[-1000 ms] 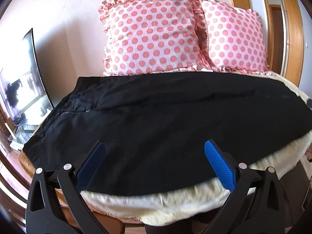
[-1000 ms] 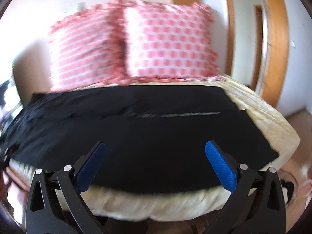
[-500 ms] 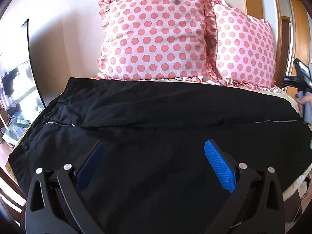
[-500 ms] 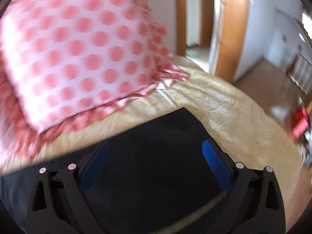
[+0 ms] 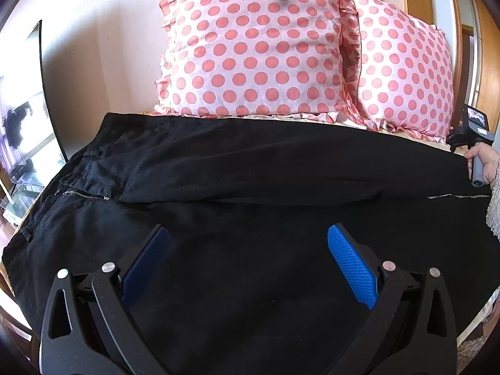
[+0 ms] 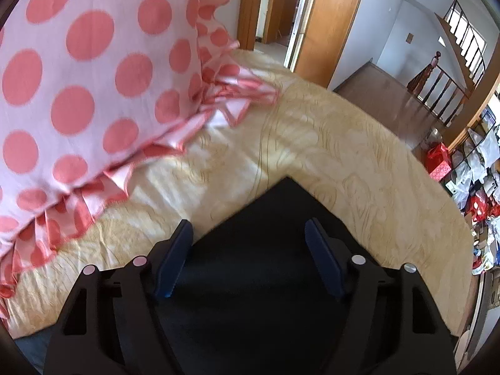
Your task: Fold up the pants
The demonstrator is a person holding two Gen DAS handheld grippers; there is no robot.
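A: Start at the left. What do you see?

B: In the left wrist view, a dark screen (image 5: 47, 93) stands against the wall at the far left, beside the bed. Next to it lies the waist end of the black pants (image 5: 250, 187), with the zipper (image 5: 84, 194) showing near the left edge. The pants are spread flat across the bed, waist to the left, legs running off to the right.

A: And the left gripper?

B: The left gripper (image 5: 250, 250) hangs over the near leg, its blue pads (image 5: 351, 268) spread wide apart with nothing between them. I cannot tell whether the tips touch the cloth.

A: Behind the pants?

B: Two pink spotted pillows lean on the wall: a big pillow (image 5: 256, 47) in the middle and a second pillow (image 5: 406, 75) to its right, overlapping a little. The far leg's edge lies just beside their frills.

A: Farther right?

B: At the right edge, the person's right hand (image 5: 482, 162) holds the handle of the other tool over the leg ends.

A: What does the right wrist view give?

B: A pillow (image 6: 87, 78) fills the left, resting on the cream bedspread (image 6: 328, 143). The right gripper (image 6: 250, 228) is above a corner of the pants (image 6: 281, 206), its fingers apart, straddling that corner but not closed on it. A wooden door (image 6: 331, 22) and a stair railing (image 6: 437, 84) stand to the right.
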